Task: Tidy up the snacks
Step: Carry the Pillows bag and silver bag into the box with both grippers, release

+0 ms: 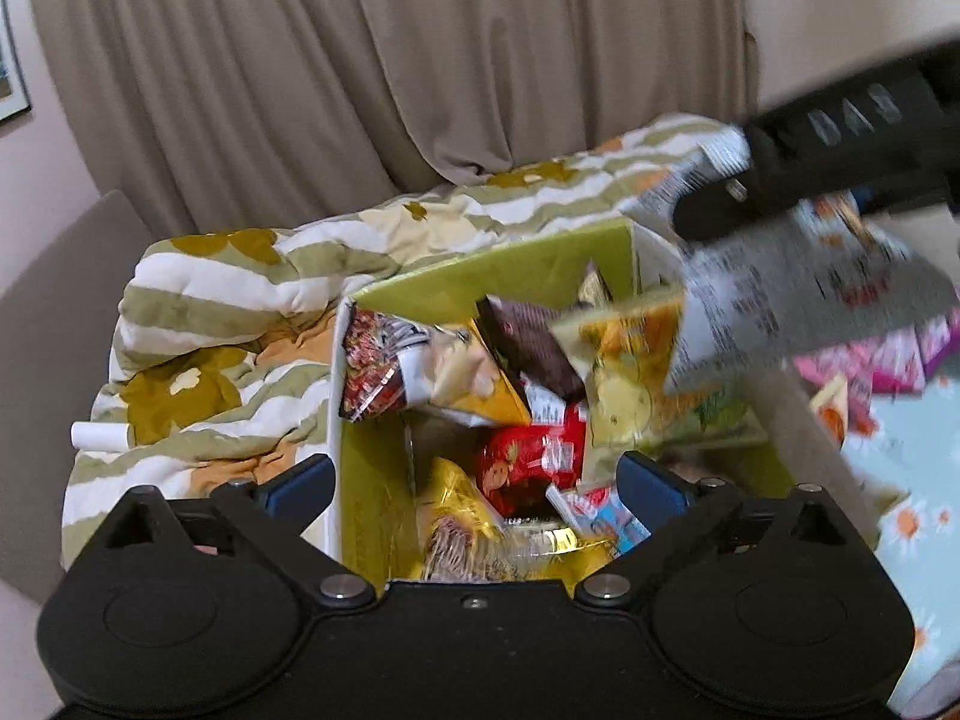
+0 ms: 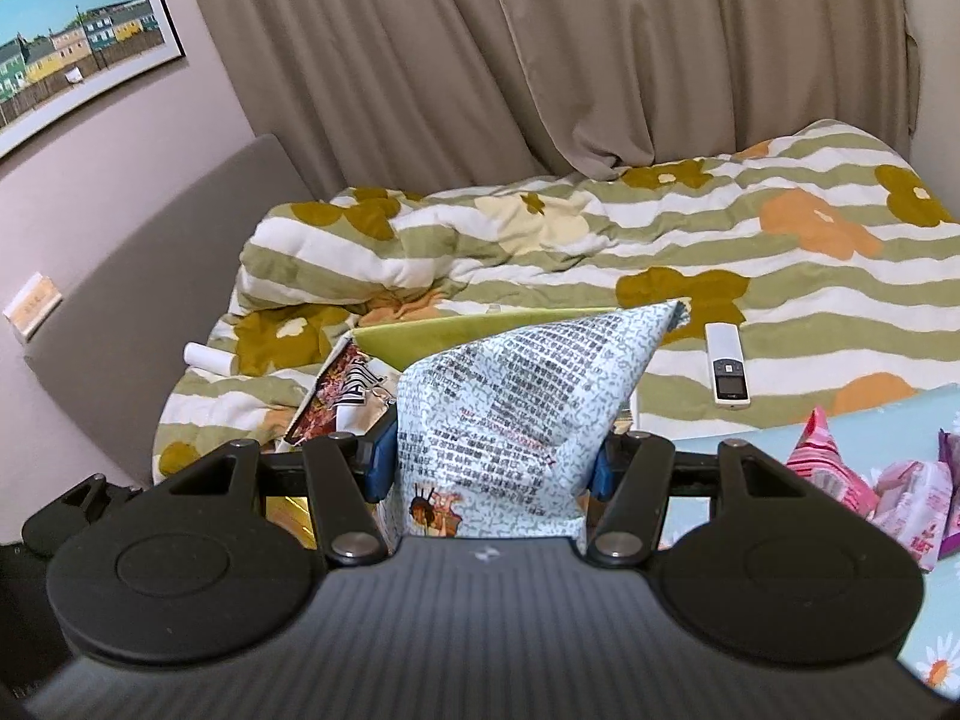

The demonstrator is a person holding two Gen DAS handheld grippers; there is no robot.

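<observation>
My left gripper (image 1: 477,480) hangs open just above a green box (image 1: 510,264), with nothing between its blue fingers. Several snack packets fill the box: a red one (image 1: 528,468), a brown one (image 1: 534,348), a yellow bag (image 1: 624,372) and a gold one (image 1: 462,504). My right gripper (image 2: 492,462) is shut on a pale printed snack bag (image 2: 516,396), which stands upright between the pads. In the left wrist view that bag (image 1: 780,300) hangs blurred over the box's right side. The box's far wall (image 2: 432,336) shows behind the bag.
The box sits on a bed with a striped, flowered quilt (image 2: 720,228). A white remote (image 2: 727,372) lies on the quilt to the right. Pink snack packets (image 2: 840,480) lie on a pale blue sheet at the right. A white roll (image 1: 99,437) rests left of the box. Curtains hang behind.
</observation>
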